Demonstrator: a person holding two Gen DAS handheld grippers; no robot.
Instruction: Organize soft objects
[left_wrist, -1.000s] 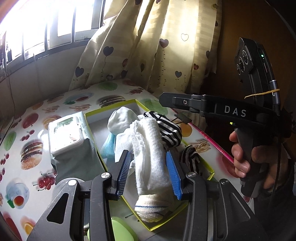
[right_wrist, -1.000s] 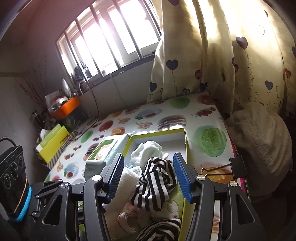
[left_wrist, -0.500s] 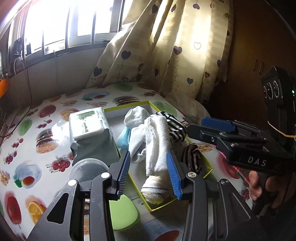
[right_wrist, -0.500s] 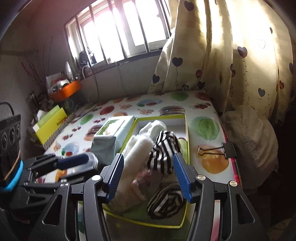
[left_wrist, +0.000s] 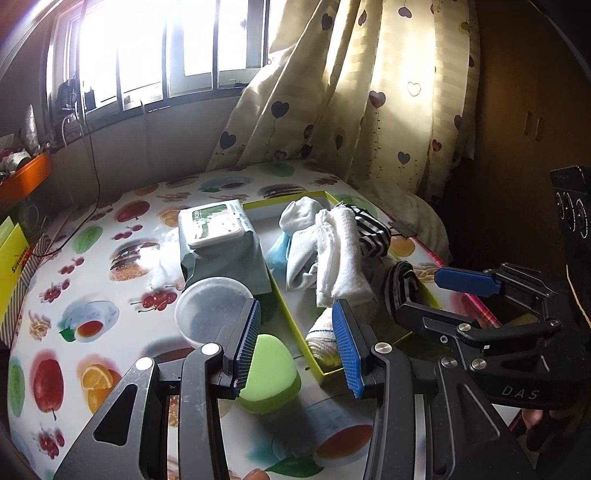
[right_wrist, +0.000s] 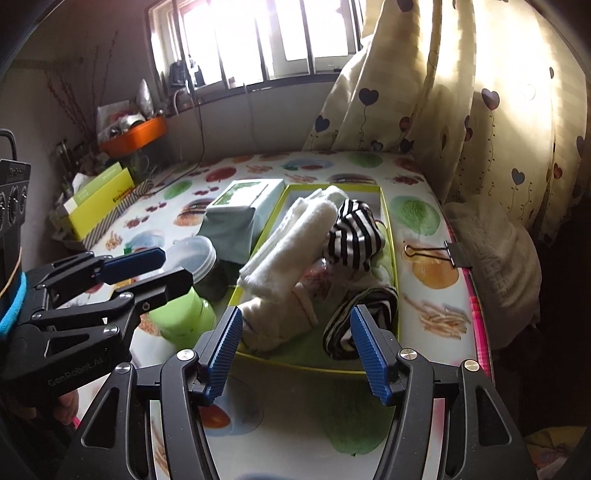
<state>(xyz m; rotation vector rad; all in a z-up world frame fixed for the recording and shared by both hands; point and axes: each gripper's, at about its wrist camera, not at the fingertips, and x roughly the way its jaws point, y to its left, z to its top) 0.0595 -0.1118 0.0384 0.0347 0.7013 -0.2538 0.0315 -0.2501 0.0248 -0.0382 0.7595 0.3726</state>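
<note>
Left gripper (left_wrist: 295, 345) and right gripper (right_wrist: 295, 350) both gape empty over the tabletop (left_wrist: 92, 295), right jaws just opening. Socks heap in the yellow-rimmed box (right_wrist: 388, 221).

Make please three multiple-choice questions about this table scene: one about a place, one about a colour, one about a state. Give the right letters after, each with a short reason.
1. Where does the wipes pack stand?
A. inside the tray
B. on the table just outside the tray's left wall
C. on the windowsill

2. What colour is the tray rim?
A. yellow-green
B. red
C. black

3. How is the right gripper?
A. shut on a striped sock
B. shut with nothing in it
C. open, holding nothing

Answers:
1 B: in the left wrist view the pack stands against the outer side of the tray's left wall.
2 A: the thin rim around the socks is yellow-green.
3 C: its blue pads stand apart in front of the tray, and no sock is between them.
</note>
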